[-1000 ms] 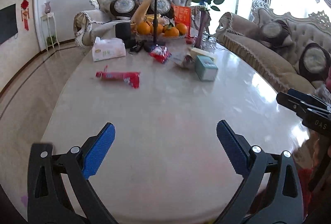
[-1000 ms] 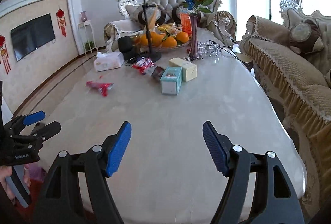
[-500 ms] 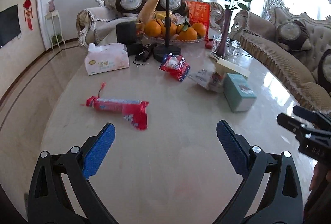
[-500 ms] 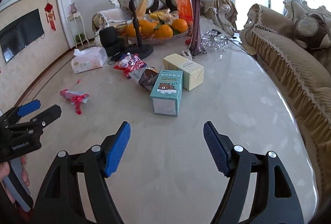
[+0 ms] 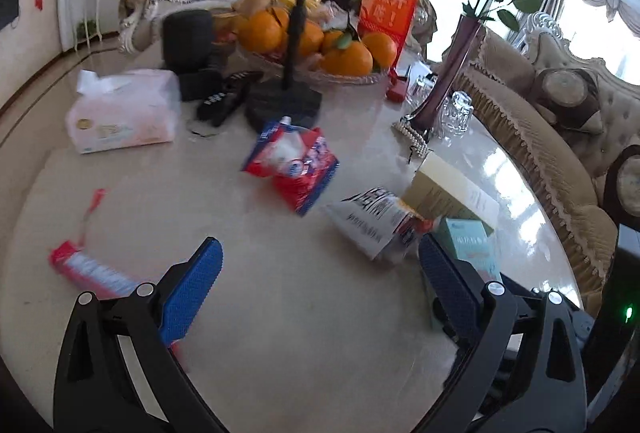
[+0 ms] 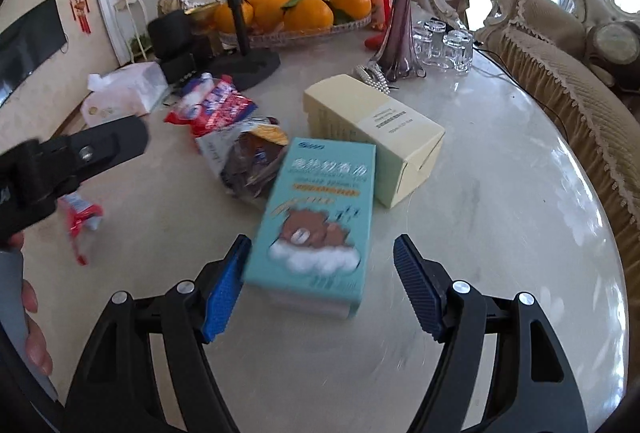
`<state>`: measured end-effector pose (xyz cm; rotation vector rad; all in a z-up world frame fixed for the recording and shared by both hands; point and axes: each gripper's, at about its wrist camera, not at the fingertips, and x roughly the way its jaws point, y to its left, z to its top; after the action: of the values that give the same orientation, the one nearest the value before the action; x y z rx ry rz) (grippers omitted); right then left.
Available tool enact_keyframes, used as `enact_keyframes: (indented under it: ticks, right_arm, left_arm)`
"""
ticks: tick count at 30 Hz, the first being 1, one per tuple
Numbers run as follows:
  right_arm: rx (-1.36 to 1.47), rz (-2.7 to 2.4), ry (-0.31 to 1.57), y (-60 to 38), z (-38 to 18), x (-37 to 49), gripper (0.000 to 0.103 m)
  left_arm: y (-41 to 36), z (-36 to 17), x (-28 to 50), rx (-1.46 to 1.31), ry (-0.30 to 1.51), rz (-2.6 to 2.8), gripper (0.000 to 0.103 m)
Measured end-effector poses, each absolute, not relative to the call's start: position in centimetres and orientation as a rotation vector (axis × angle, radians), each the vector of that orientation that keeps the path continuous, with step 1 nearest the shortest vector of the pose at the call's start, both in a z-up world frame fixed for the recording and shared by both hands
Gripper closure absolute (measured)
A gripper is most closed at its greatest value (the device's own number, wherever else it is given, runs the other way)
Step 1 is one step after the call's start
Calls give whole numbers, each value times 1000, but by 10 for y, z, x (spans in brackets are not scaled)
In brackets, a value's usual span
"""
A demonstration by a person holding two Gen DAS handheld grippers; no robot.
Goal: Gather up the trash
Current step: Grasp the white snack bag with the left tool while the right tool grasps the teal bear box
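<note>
In the right wrist view a teal box (image 6: 316, 217) with a bear picture lies flat on the marble table (image 6: 500, 233). Its near end sits between the fingers of my open right gripper (image 6: 320, 289); the left pad is close to its edge and the right pad stands apart. Behind it are a cream box (image 6: 376, 137), a crumpled brown wrapper (image 6: 252, 165) and a red-and-white snack bag (image 6: 216, 105). My left gripper (image 5: 318, 289) is open over bare table. A long red wrapper (image 5: 88, 269) lies by its left finger. The snack bag (image 5: 292, 161) and a white printed wrapper (image 5: 372, 221) lie ahead.
At the back stand a fruit bowl with oranges (image 5: 344, 57), a black stand base (image 5: 284, 105), a remote (image 5: 228, 97), a tissue pack (image 5: 124, 113), a purple vase (image 6: 400, 13) and drinking glasses (image 6: 444, 45). A fringed sofa (image 6: 580, 73) runs along the table's right edge.
Both grippers have moved forward and lower over the table toward the litter. The teal box now lies between the right fingers, and the red wrapper has come beside the left finger.
</note>
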<state>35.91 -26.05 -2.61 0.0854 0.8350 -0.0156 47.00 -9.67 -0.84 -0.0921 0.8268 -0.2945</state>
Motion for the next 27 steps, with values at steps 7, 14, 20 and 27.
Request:
enact_keyframes:
  ticks: [7,14,20,27]
  right_arm:
    - [40,16,860,-290,-29,368,44]
    - [-1,17,886,-318,-32,365,47]
    - [-40,41,888,-317,-37,362,46]
    - [-34,71,867,-317,-34,370,46]
  left_arm:
    - [-139,-31,501,-93,899,-295,7]
    - [-162,-51,507,-94,944,-273,7]
    - [-172,-62,519,-97,970,-196,7]
    - [-177,-64,519,-75,962,-145,7]
